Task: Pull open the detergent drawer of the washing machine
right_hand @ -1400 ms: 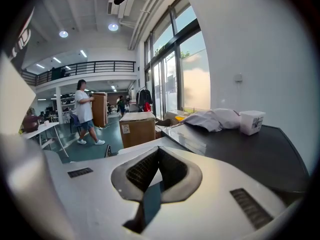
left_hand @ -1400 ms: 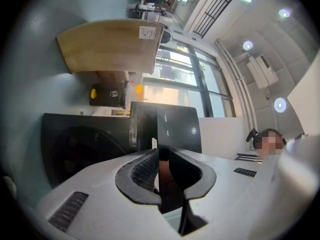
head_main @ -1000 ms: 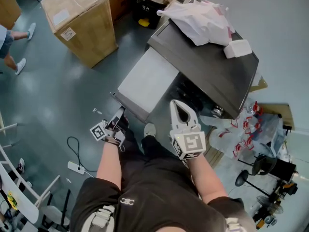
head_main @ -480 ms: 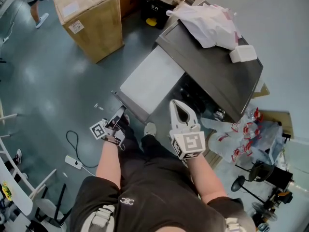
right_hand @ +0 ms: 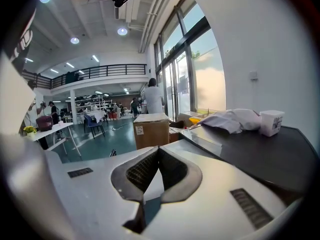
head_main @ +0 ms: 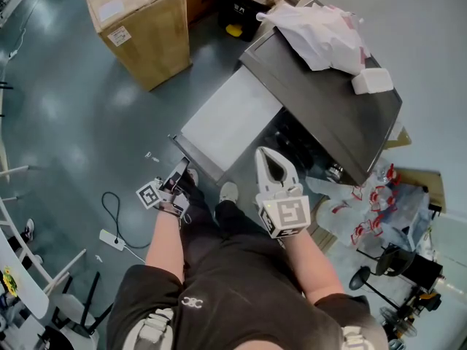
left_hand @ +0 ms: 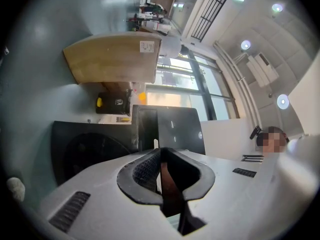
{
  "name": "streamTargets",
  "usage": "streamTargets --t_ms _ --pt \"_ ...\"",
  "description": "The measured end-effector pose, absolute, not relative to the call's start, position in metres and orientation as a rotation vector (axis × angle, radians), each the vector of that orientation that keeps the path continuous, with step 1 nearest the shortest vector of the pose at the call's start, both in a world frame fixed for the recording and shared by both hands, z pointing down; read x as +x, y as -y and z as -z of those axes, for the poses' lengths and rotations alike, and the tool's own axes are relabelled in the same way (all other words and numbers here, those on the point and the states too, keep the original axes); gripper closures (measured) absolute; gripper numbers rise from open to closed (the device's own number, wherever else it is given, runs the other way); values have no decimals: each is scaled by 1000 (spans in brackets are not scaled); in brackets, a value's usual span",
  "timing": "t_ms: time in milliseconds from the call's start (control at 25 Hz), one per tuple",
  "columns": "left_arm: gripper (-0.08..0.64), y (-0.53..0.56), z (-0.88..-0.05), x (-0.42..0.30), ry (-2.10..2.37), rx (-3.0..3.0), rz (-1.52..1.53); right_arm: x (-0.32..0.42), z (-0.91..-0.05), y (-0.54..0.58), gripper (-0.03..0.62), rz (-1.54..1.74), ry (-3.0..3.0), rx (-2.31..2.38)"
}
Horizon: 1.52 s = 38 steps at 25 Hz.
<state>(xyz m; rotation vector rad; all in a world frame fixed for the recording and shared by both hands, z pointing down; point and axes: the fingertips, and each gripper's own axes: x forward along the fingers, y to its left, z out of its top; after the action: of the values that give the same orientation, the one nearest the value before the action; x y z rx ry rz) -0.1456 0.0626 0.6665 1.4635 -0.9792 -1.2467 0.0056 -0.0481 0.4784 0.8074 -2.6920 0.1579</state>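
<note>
On floor (head_main: 73, 122): washing machine (head_main: 321, 97), cardboard box (head_main: 146, 28)

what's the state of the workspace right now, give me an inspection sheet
surface: glossy grey floor, small scraps near the machine
job's things: washing machine; a pale grey panel juts from its front; the detergent drawer can't be picked out
clutter: white bag and white box on the machine top
grippers: left gripper and right gripper both shut, nothing between the jaws
cables: black cable and white power strip on the floor
surroundings: cardboard box, printed plastic bags
</note>
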Motion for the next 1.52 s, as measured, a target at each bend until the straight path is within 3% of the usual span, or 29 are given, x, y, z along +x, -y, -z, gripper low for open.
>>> streamTargets --t_ms 1520 --pt "522 -66 -689 -176 1190 1352 1194 0 -475 50 589 -157 2715 752"
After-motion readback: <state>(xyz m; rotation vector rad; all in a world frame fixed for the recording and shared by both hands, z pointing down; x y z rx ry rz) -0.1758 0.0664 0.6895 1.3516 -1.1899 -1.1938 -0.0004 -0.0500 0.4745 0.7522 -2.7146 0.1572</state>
